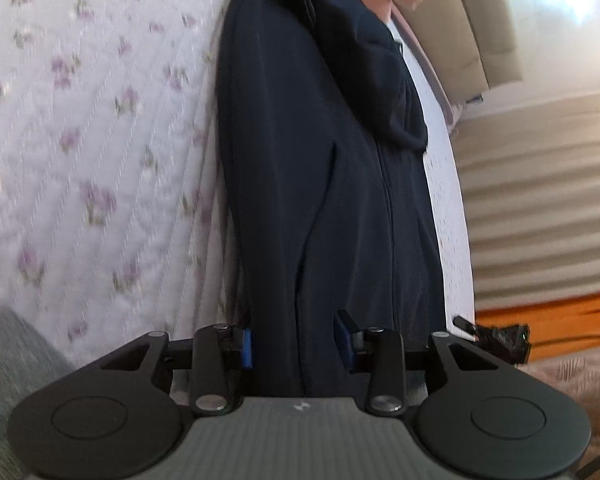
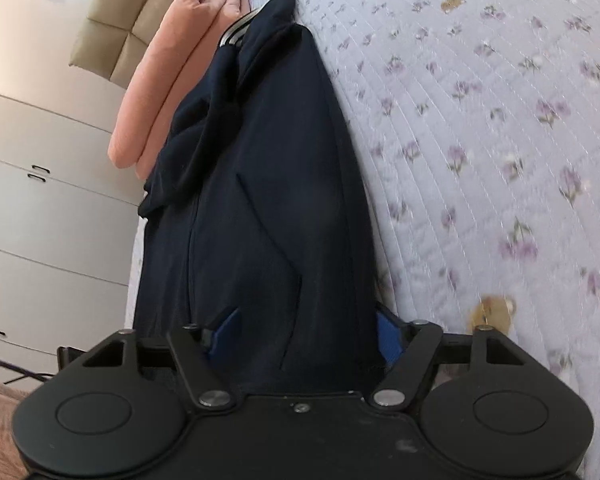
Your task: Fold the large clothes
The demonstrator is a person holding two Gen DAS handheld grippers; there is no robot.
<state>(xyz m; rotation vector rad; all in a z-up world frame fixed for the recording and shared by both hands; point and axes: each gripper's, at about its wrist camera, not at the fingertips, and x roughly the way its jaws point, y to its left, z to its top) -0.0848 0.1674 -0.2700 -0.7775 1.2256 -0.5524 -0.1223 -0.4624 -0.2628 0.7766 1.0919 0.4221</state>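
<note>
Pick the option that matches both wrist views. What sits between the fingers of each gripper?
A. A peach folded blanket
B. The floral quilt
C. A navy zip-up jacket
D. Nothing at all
C: the navy zip-up jacket runs down between the blue pads of the left gripper, and in the right wrist view it likewise fills the gap of the right gripper, above the floral quilt.

Jacket: navy knit cloth, matt, smooth, soft folds. Bedspread: quilted cloth, stitched ribs, floral print. Left gripper and right gripper: matt black plastic links, bright metal pivot pins, blue pads on fingers. Headboard: beige padded, slight sheen. Folded blanket: peach soft cloth. Wardrobe: smooth white panels.
</note>
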